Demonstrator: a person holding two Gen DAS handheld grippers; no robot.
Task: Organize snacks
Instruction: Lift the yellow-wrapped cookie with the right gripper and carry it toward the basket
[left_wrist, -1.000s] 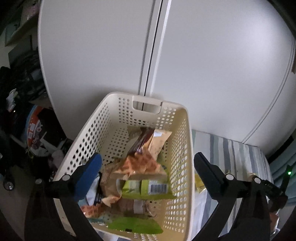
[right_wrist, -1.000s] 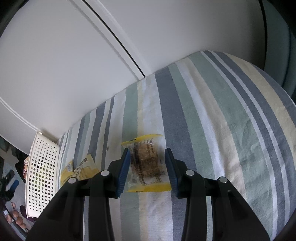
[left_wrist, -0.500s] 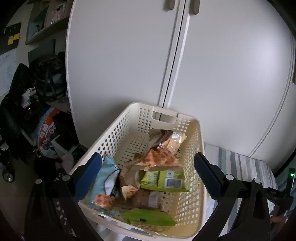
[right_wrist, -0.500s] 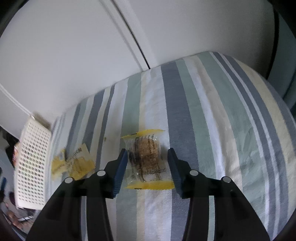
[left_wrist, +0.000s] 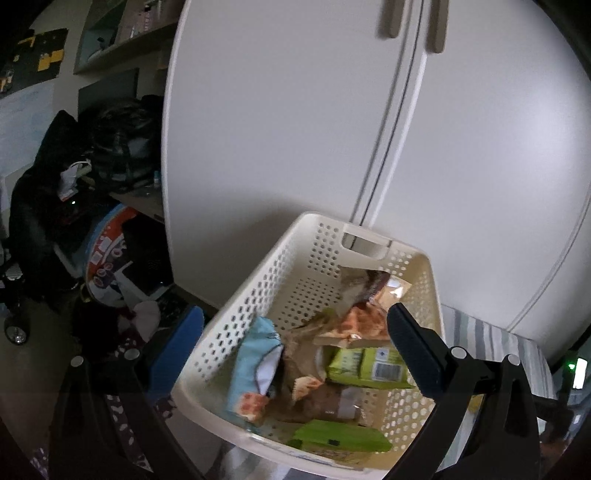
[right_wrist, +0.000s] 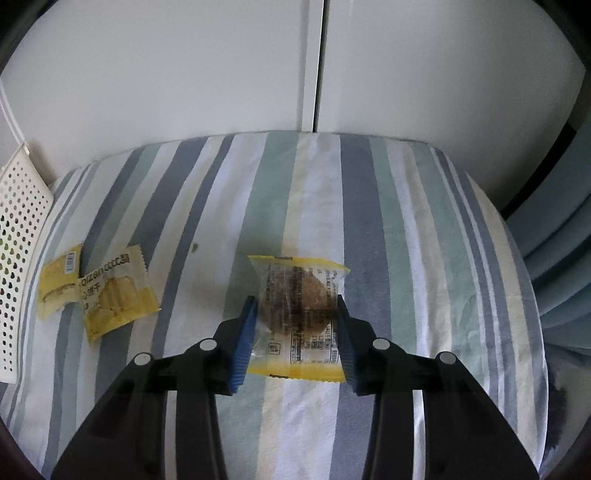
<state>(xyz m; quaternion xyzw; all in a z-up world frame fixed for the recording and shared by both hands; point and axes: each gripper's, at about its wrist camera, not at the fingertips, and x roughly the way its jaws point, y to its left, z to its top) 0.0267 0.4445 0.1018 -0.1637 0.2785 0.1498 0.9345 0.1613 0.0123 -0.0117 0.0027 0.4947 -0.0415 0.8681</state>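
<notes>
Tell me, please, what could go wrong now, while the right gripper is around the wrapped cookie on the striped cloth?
1. The right gripper straddles the clear cookie packet; closing hard may crush the cookie, and the thin wrapper may slip.
2. The fingers sit low on the striped cloth and might pinch it too.
3. The basket is already crowded with snacks, so another packet might slide off the pile.

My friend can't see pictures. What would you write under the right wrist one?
A black gripper with blue pads straddles a clear, yellow-edged cookie packet on a striped cloth. Two yellow snack packets lie left, near a white perforated basket.
</notes>
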